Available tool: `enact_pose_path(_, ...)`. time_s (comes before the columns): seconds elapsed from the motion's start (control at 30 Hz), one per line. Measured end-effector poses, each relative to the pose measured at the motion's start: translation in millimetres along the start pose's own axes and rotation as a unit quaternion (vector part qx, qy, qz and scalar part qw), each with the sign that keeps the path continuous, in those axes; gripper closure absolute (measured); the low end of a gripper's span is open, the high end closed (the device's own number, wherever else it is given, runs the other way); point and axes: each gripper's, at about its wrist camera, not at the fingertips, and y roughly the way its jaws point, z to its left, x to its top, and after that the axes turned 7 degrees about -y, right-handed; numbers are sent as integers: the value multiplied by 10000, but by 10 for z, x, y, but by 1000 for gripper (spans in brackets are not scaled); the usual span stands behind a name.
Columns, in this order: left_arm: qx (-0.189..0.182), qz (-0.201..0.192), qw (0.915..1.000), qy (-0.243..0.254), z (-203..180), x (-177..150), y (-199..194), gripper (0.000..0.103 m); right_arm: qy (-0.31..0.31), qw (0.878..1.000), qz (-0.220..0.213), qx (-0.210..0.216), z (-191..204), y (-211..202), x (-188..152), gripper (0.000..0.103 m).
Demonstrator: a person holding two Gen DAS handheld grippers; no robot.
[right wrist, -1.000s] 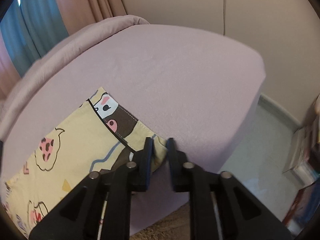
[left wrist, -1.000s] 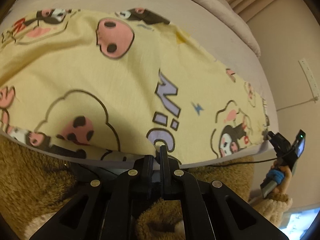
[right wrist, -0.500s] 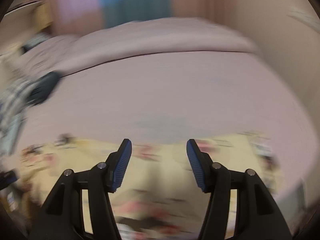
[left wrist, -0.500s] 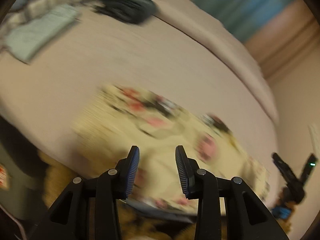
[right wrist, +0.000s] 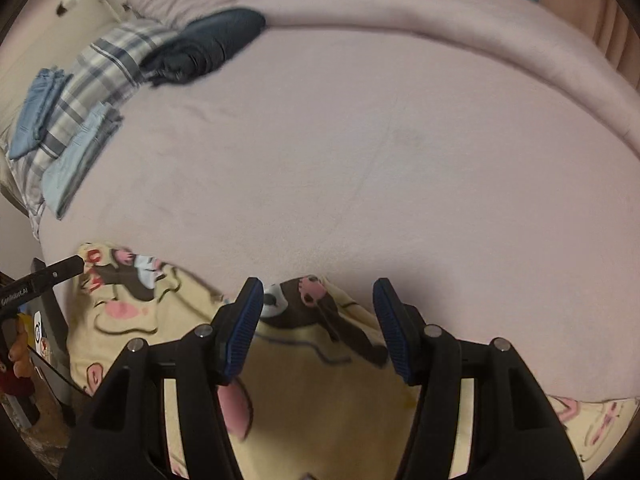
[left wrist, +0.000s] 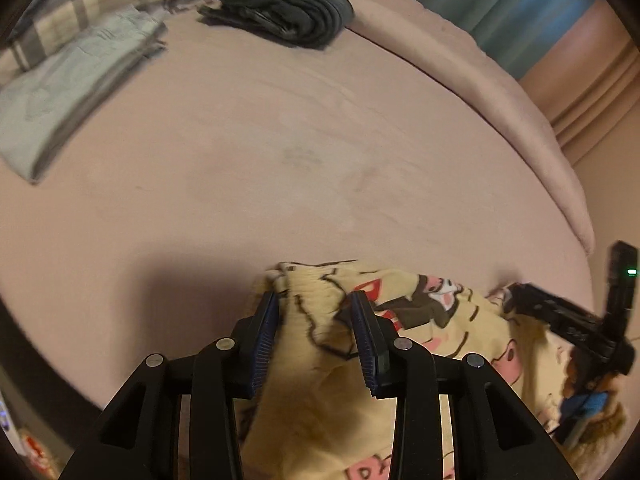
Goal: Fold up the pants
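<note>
Lying bunched along the near edge of the pale pink bed [left wrist: 280, 140], the yellow cartoon-print pants [left wrist: 320, 380] are filling the lower middle and lower right of the left wrist view. The left gripper [left wrist: 316, 320] is hanging over the crumpled end of the cloth with its jaws parted; the fabric is showing between the blue ribbed pads [left wrist: 264, 336], but whether the left pad is brushing it is hard to tell. Those jaws have just been opening. At the right edge of that frame the other gripper's black body is reaching over the pants.

In the right wrist view the right gripper [right wrist: 318, 320] is standing released too, its jaws wide apart and having just opened, with the pants [right wrist: 320, 400] spreading beneath and between them, no pad pressing on the cloth. The left gripper's black finger is poking in at the left edge, at the pants' far end.

In the upper left of both frames, well apart from the pants, a plaid garment [right wrist: 96, 80], pale folded clothes [left wrist: 60, 96] and a dark folded bundle [left wrist: 280, 8] are resting on the bed.
</note>
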Motion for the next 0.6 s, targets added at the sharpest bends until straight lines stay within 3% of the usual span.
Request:
enact_pose_path(0.03, 0, -77, 10000, 39, -17, -1, 2, 68, 58, 9999, 102, 110, -41, 49, 0, 49)
enact_pose_path(0.07, 20, -181, 9997, 138, -29, 4, -4, 74, 64, 9998, 129, 151, -46, 81, -11, 55)
enact_pose_path(0.1, 64, -315, 9991, 261, -54, -1, -16, 84, -13, 9999, 96, 139, -59, 90, -32, 76)
enact_pose_path(0.17, 4, -408, 9987, 308, -73, 3, -44, 85, -70, 9999, 2, 146, -76, 57, -58, 91)
enact_pose_path(0.43, -225, -642, 9975, 193, -83, 247, -116, 85, 334, 9982, -464, 184, -229, -83, 11, 94)
enact_pose_path(0.6, 312, -325, 9977, 511, -116, 276, 289, 85, 402, 9989, -259, 2, -251, 226, -16, 94)
